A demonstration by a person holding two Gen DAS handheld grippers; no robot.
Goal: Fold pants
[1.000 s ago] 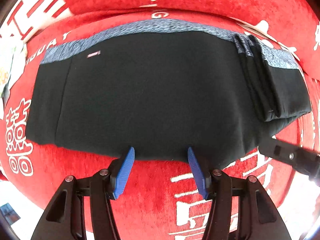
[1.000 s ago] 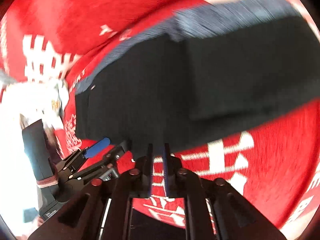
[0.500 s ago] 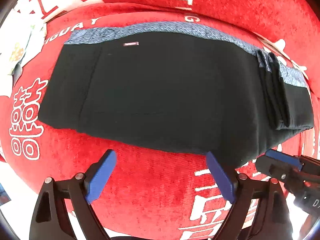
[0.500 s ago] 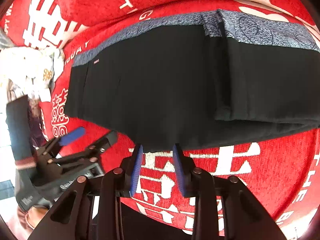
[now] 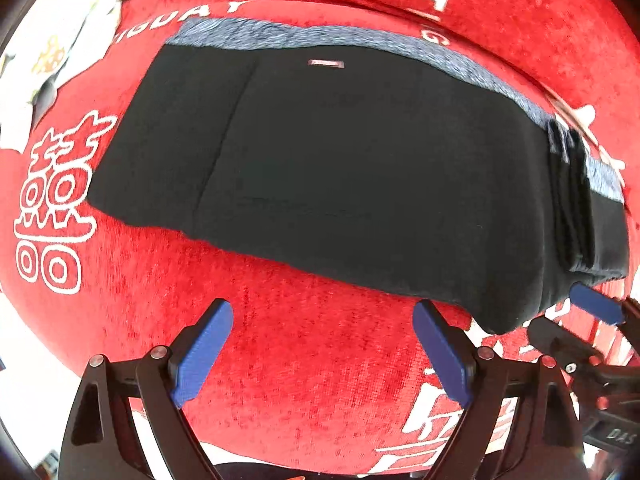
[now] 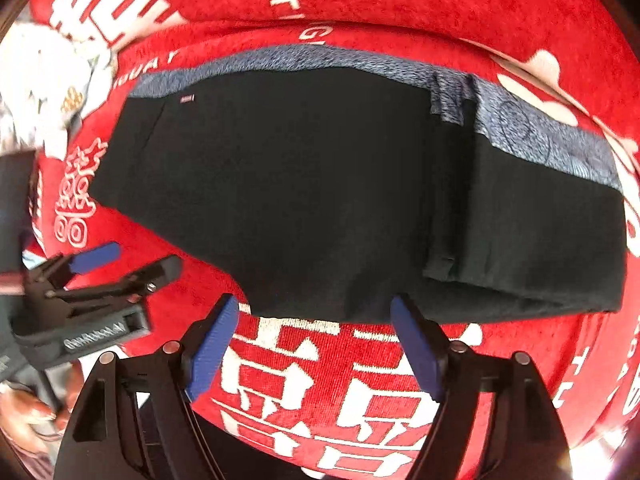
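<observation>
Cloth: red cloth (image 5: 304,360) with white characters, spread under everything
Pants: black pants (image 5: 360,168) lie folded flat on it, grey waistband on the far edge
Left hand-held gripper (image 5: 322,354): jaws wide, empty, near the pants' near edge
Right hand-held gripper (image 6: 314,344): jaws just opened, empty, at the near hem

One pair of black pants (image 5: 360,168) lies on one red cloth (image 5: 280,360) printed with white characters. The pants carry one grey-blue patterned band (image 6: 320,58) along the far edge and one small label (image 5: 326,63) just below that band. One folded-over flap (image 6: 540,216) sits on the pants at the right end. Two grippers show: one left gripper (image 5: 324,328) and one right gripper (image 6: 314,316), each with two blue fingers, four blue fingers (image 5: 202,350) in all. One pale patterned bundle (image 6: 48,76) lies at the far left edge. One person's hand (image 6: 24,416) shows, blurred, in the right wrist view
</observation>
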